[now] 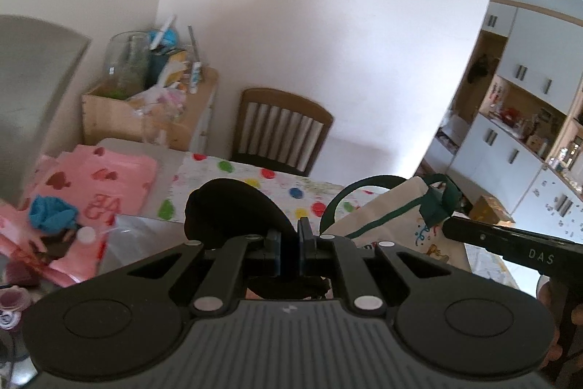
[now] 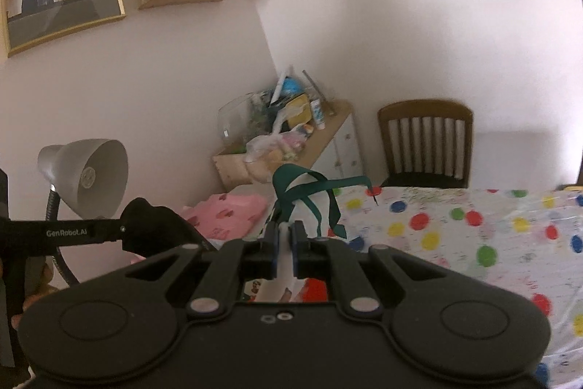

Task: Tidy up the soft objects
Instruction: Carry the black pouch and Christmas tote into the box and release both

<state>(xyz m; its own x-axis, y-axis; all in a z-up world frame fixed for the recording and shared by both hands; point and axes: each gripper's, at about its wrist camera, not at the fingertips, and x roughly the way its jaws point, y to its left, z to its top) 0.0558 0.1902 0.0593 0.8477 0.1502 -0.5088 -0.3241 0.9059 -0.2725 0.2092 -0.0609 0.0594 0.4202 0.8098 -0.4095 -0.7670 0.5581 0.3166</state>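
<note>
While both tools hang above the desk (image 2: 455, 243), each already has a load. The left hand-held gripper (image 1: 289, 236) is clamped on a black soft thing (image 1: 233, 206), a rounded dark cloth shape that bulges up and to the left of its jaws; I cannot tell what it is. The right hand-held gripper (image 2: 286, 236) is closed on the pale rim of a tote (image 1: 386, 214), with the green straps (image 2: 309, 192) looping loose above the jaws. In the left view the tote hangs just beside the black thing, to its right, with its mouth facing roughly toward it.

The step in hand looks like putting the black thing into the tote. To do it well, the right hand should keep the rim taut and lifted so the mouth gapes, and tilt that opening toward the left hand. The left should bring its load over the rim, not against the side, push it well below the edge, and only then let its jaws part. The straps could snag the jaws, so come in clear of them. More soft items, a pink cloth (image 1: 105, 177) and a blue bundle (image 1: 51, 214), lie on the desk's far left.
</note>
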